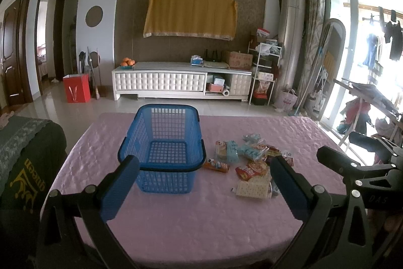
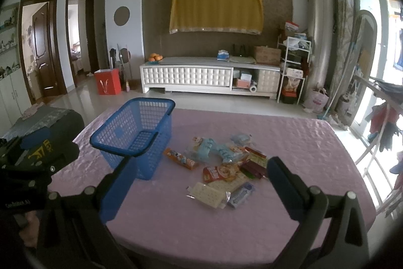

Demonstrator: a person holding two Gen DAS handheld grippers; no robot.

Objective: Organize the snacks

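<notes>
An empty blue plastic basket point(image 1: 161, 140) point(image 2: 136, 132) stands on the pink tablecloth point(image 1: 201, 213) point(image 2: 191, 231). To its right lies a loose pile of snack packets point(image 1: 252, 163) point(image 2: 226, 168): an orange bar point(image 1: 216, 165) point(image 2: 180, 158), pale blue packs point(image 1: 252, 150), a red pack point(image 1: 252, 169) point(image 2: 220, 172) and a white cracker pack point(image 1: 253, 189) point(image 2: 207, 194). My left gripper point(image 1: 204, 178) hovers open in front of the basket, nothing between its fingers. My right gripper point(image 2: 199, 180) hovers open over the near snacks, holding nothing. The right gripper point(image 1: 352, 163) also shows at the right edge of the left wrist view.
A dark cushion with gold print point(image 1: 27, 168) point(image 2: 47, 135) lies left of the table. Beyond the far table edge are tiled floor, a white TV cabinet point(image 1: 181, 82) point(image 2: 209, 77) and a red box point(image 1: 76, 88). A drying rack point(image 1: 372, 102) stands at the right.
</notes>
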